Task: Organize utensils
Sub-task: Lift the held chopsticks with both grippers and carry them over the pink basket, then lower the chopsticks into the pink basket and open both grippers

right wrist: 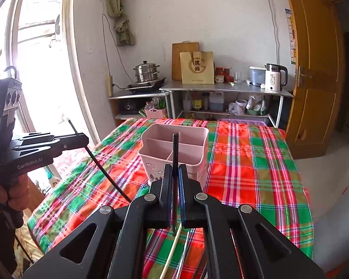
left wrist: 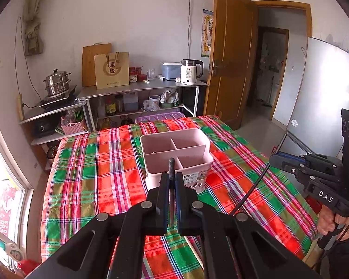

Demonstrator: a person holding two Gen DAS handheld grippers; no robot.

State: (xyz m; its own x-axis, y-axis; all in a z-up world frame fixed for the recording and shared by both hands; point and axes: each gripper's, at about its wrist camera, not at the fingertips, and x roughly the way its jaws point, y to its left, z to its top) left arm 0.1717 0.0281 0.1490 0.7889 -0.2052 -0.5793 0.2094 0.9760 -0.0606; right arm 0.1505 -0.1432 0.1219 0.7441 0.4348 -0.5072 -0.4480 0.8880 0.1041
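Two grippers each pinch one dark chopstick above a plaid tabletop [left wrist: 86,167]. From the left wrist camera, the left gripper [left wrist: 172,181] has its jaws nearly closed on a black chopstick [left wrist: 171,169], whose long axis runs toward 12 o'clock, tip up over the near compartments of the pink utensil basket [left wrist: 174,148] standing mid-tabletop; the right gripper [left wrist: 276,160] sits at 3 o'clock, its own stick slanting down toward 7 o'clock. From the right wrist camera, the right gripper [right wrist: 174,174] is likewise almost shut on a black chopstick [right wrist: 175,153] pointing to 12 o'clock across the basket's divider, while the left gripper [right wrist: 83,139] at 9 o'clock carries its stick tilted from 11 down to 5 o'clock. Pale chopsticks [right wrist: 174,251] lie on the cloth at 6 o'clock. Likely trouble: each thin stick may pivot in its narrow pinch, strike the divider or rim, and tip the light basket.
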